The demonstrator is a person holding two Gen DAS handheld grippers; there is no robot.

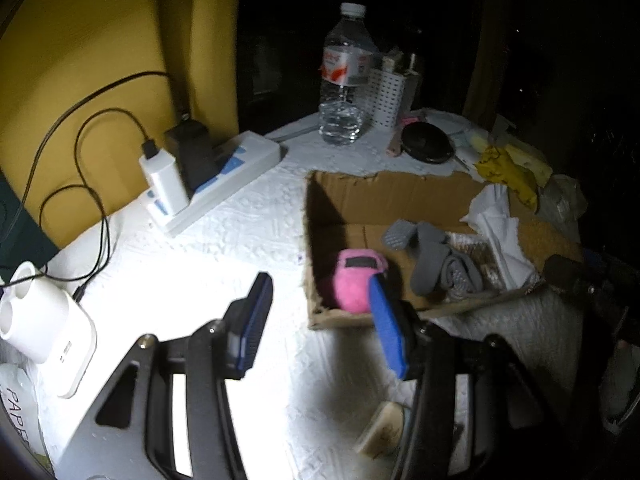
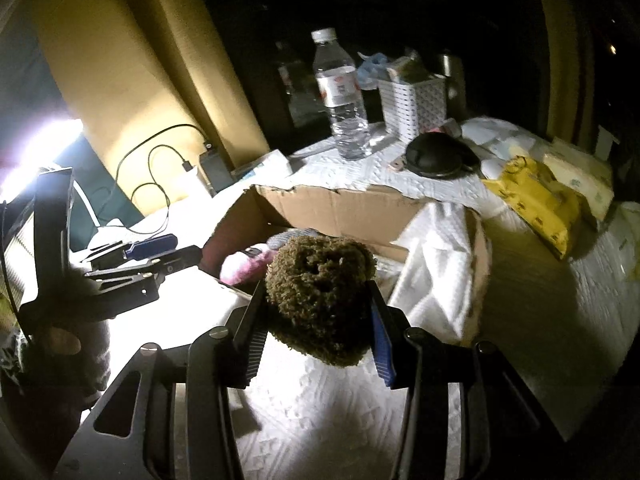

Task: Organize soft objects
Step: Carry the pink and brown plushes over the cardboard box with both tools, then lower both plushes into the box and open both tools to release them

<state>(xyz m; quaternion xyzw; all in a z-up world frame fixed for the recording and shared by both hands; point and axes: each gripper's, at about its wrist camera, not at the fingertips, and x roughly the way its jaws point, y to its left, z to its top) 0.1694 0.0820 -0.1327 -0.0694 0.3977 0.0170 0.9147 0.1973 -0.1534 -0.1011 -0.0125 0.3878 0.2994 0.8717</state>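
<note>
**Sponge clamped in right gripper at box edge; left gripper stands empty**

The right gripper [image 2: 320, 332] is closed on a brown, coarse-textured sponge [image 2: 320, 296]. Both blue-padded fingers press its flanks, and the sponge bulges above and beyond the fingertips. It is held clear of the white tablecloth [image 2: 332, 408], just in front of the near edge of the open cardboard box [image 2: 340, 208].

The left gripper [image 1: 316, 320] has its jaws apart with nothing between them. Its right finger [image 1: 386, 332] overlaps the near left corner of the cardboard box [image 1: 360, 200] in the left wrist view, close to a pink soft object [image 1: 356, 284] lying inside that corner. Whether the finger touches the pink object cannot be determined. In the right wrist view the left gripper [image 2: 156, 248] sits to the left of the box, apart from the sponge.

Also inside the box: grey socks [image 1: 440, 264] near the middle and white crumpled paper [image 1: 500, 224] on the right side.

Beyond the box stand a water bottle [image 1: 346, 76] and a white perforated holder [image 1: 390, 96]. A power strip [image 1: 224, 184] with a white charger [image 1: 164, 180] lies to the left. A yellow packet [image 2: 536, 200] lies to the right.
</note>
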